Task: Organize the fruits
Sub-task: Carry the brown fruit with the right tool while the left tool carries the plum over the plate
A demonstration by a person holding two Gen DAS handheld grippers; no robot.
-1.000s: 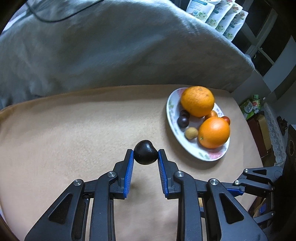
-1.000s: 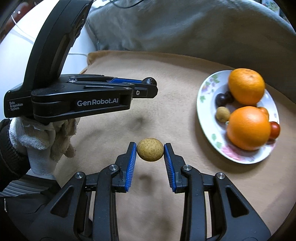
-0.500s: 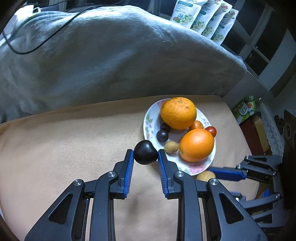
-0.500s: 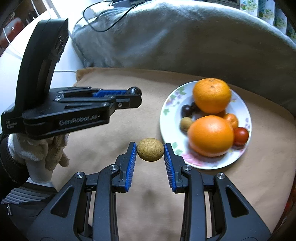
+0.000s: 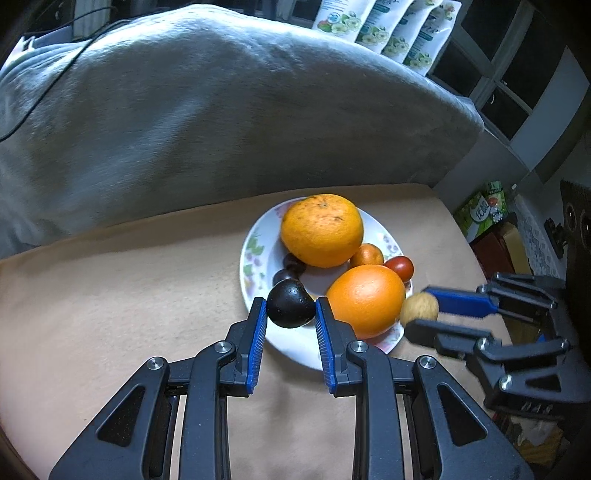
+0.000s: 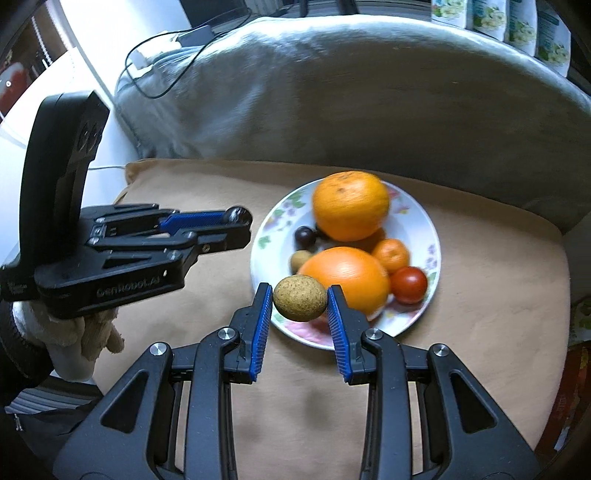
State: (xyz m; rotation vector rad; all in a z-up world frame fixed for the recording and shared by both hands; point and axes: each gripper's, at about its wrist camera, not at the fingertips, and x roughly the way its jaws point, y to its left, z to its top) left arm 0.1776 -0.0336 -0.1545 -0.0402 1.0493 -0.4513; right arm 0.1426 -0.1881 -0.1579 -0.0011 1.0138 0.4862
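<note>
A white flowered plate (image 5: 248, 271) (image 6: 424, 229) on the tan cushion holds two oranges (image 5: 321, 229) (image 6: 345, 275), a small orange fruit (image 6: 390, 254), a red tomato (image 6: 409, 284), a dark fruit (image 6: 305, 236) and a tan one (image 6: 300, 259). My left gripper (image 5: 290, 308) is shut on a black round fruit (image 5: 290, 303) over the plate's near-left rim. My right gripper (image 6: 300, 300) is shut on a tan speckled fruit (image 6: 300, 298) over the plate's near rim; it also shows in the left wrist view (image 5: 419, 308).
A grey blanket (image 5: 207, 110) is heaped behind the tan cushion (image 5: 110, 295). Green and white packets (image 5: 384, 26) stand at the back. Boxes and a green packet (image 5: 484, 212) lie beyond the cushion's right edge. A cable (image 6: 162, 62) lies on the blanket.
Both grippers have moved toward the plate with their fruits held. The left one came from the open cushion to the plate's rim, and the right one closed in from the near side.
</note>
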